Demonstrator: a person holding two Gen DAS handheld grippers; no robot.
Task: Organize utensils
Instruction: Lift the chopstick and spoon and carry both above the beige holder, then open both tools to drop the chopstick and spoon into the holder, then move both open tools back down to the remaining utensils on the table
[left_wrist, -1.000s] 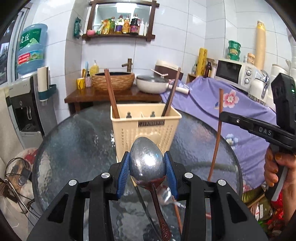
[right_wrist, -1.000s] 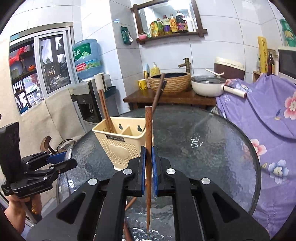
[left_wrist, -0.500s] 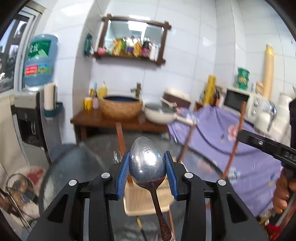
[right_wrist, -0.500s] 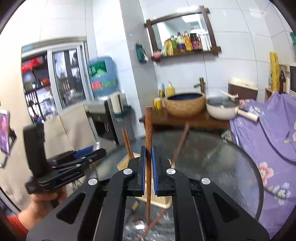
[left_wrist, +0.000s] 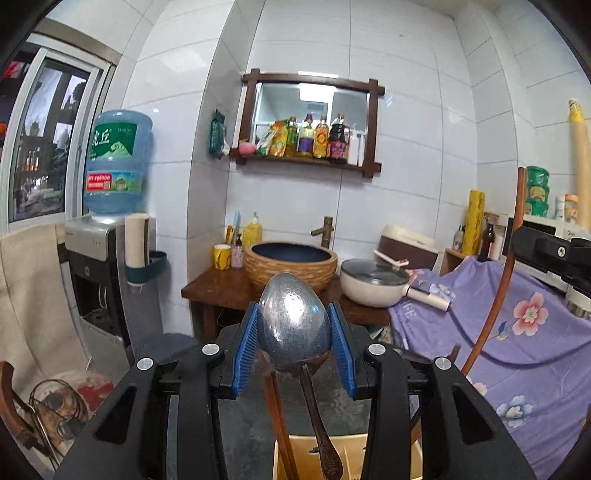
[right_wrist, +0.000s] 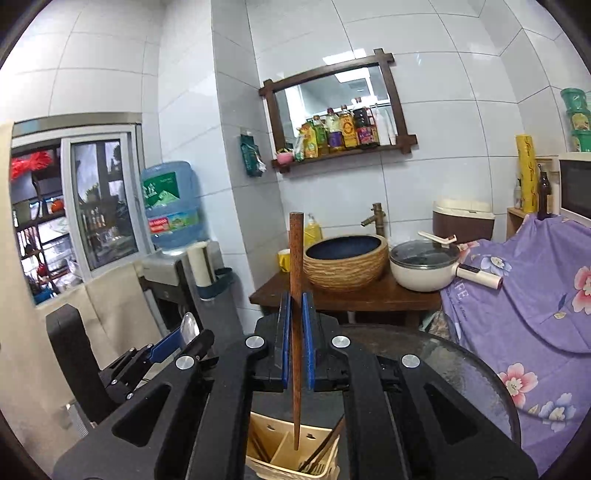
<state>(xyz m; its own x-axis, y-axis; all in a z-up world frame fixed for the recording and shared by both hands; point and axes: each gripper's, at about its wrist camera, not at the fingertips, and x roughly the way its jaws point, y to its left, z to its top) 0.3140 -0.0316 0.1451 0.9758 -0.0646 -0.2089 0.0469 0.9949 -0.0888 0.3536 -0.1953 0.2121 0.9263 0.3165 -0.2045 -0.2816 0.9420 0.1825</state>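
Now | left gripper (left_wrist: 293, 345) clamps spoon (left_wrist: 293, 325) bowl, handle down | right gripper (right_wrist: 295, 339) pinches upright chopstick (right_wrist: 296, 295), tip over caddy (right_wrist: 291, 456) compartment below

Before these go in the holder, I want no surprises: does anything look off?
Only the spoon grip: the left gripper pinches it by the bowl, handle dangling down over the holder. The right gripper holds its chopstick upright.

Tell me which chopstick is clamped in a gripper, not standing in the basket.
The upright chopstick between the right gripper fingers, tip above the basket; the others lean inside it.
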